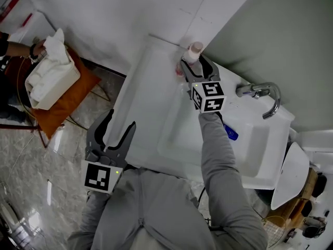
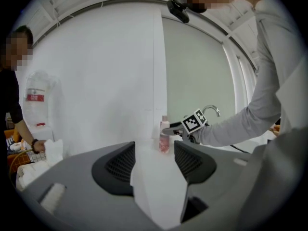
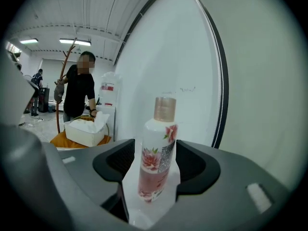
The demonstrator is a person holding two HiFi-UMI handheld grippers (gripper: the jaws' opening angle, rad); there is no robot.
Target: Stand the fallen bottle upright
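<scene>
The bottle (image 1: pixel 195 51) is white and pink with a flower print and a pinkish cap. It stands upright at the back corner of the white washbasin counter (image 1: pixel 151 98), by the wall. My right gripper (image 1: pixel 190 69) is open, with the bottle (image 3: pixel 156 158) between its jaws and a narrow gap on each side. My left gripper (image 1: pixel 119 124) is open and empty, low at the counter's near left edge. From the left gripper view the bottle (image 2: pixel 164 137) shows far ahead with the right gripper (image 2: pixel 173 127) at it.
A chrome tap (image 1: pixel 260 95) curves over the basin at the right, and a small blue object (image 1: pixel 231 133) lies by my right sleeve. A white basket of cloths (image 1: pixel 49 79) sits on an orange stool at left, where another person's hand (image 1: pixel 21 48) reaches.
</scene>
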